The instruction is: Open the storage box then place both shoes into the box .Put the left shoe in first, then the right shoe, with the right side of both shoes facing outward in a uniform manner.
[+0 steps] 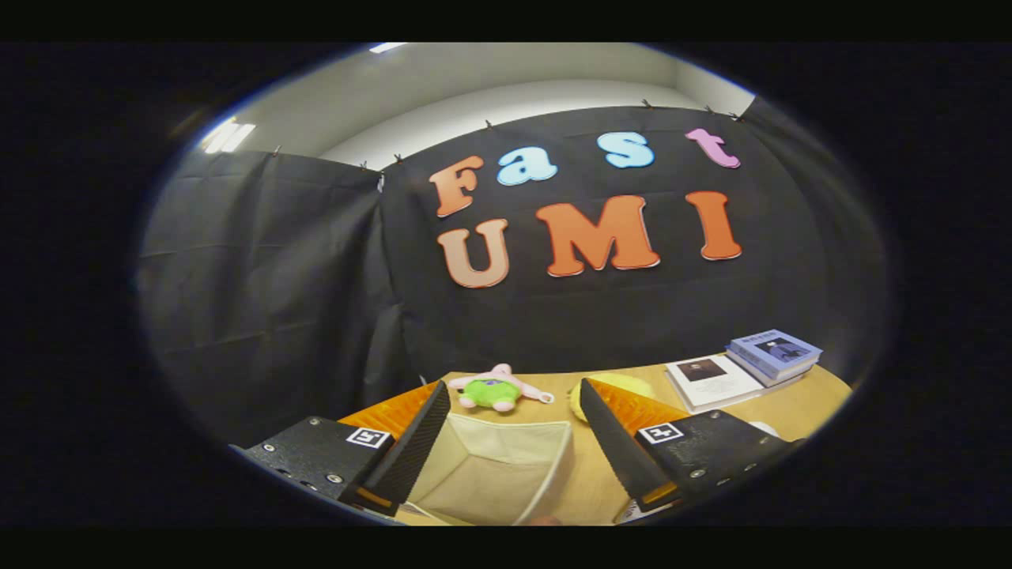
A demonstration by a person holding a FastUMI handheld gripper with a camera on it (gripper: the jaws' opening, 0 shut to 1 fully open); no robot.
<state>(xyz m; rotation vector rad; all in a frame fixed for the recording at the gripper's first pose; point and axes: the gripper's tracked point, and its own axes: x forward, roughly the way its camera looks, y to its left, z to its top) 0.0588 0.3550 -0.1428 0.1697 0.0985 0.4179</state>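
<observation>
A beige fabric storage box (506, 466) stands open on the wooden table, its hollow inside showing between and just below my two fingers. My gripper (514, 399) is open, held above the box with nothing between the fingers. The left finger hangs over the box's left rim, the right finger just past its right wall.
A pink and green plush toy (494, 390) lies on the table (791, 407) just beyond the box. A yellow object (613, 387) sits partly behind the right finger. Books (771, 352) and a white booklet (711, 379) lie at the far right. Black cloth walls close the booth.
</observation>
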